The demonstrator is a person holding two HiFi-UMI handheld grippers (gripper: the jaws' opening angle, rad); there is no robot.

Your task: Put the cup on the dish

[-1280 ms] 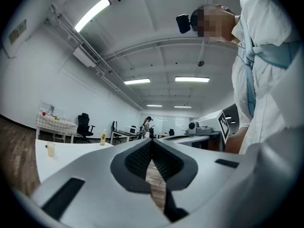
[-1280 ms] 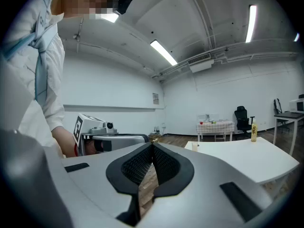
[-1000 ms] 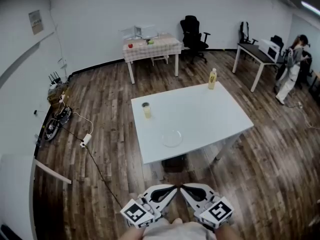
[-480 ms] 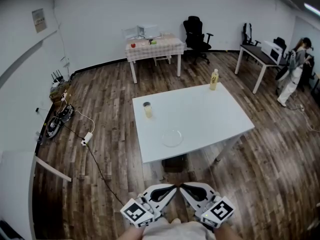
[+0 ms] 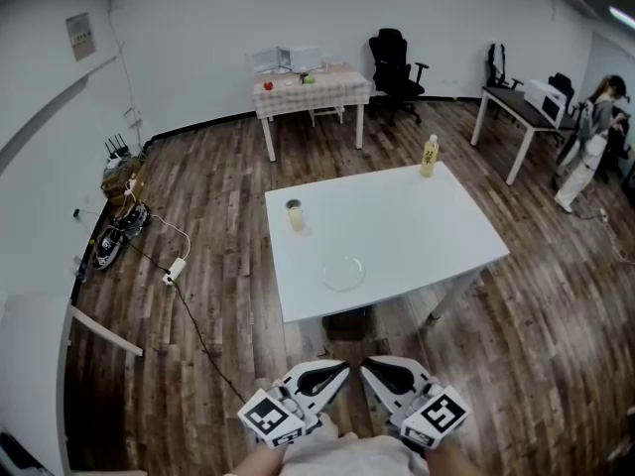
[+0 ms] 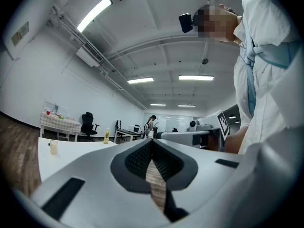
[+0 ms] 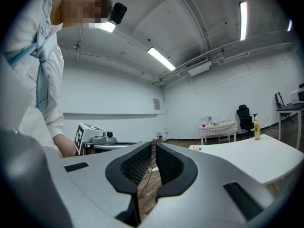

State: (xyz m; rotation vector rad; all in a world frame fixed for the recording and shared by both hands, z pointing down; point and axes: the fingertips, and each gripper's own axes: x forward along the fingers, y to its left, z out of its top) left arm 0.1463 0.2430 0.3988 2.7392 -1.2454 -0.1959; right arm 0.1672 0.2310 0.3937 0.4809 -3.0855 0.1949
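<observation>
The cup [image 5: 295,215], a small glass with a yellowish drink, stands near the left edge of the white table [image 5: 397,236]. A clear glass dish [image 5: 343,273] lies on the table closer to me, apart from the cup. My left gripper [image 5: 341,369] and right gripper [image 5: 368,366] are held side by side low in the head view, over the wooden floor and well short of the table. Both are shut with nothing between the jaws. The left gripper view shows the cup [image 6: 53,147] far off; in the right gripper view the cup [image 7: 196,148] is tiny.
A yellow bottle [image 5: 429,156] stands at the table's far right corner. Behind it are a checked-cloth table [image 5: 310,92], black office chairs [image 5: 395,60] and a desk [image 5: 524,117] with a person [image 5: 598,127] beside it. Cables and a power strip [image 5: 173,272] lie on the floor at left.
The room has slid slightly up and right in the head view, and both grippers sit a little lower in the frame. Both stay shut.
</observation>
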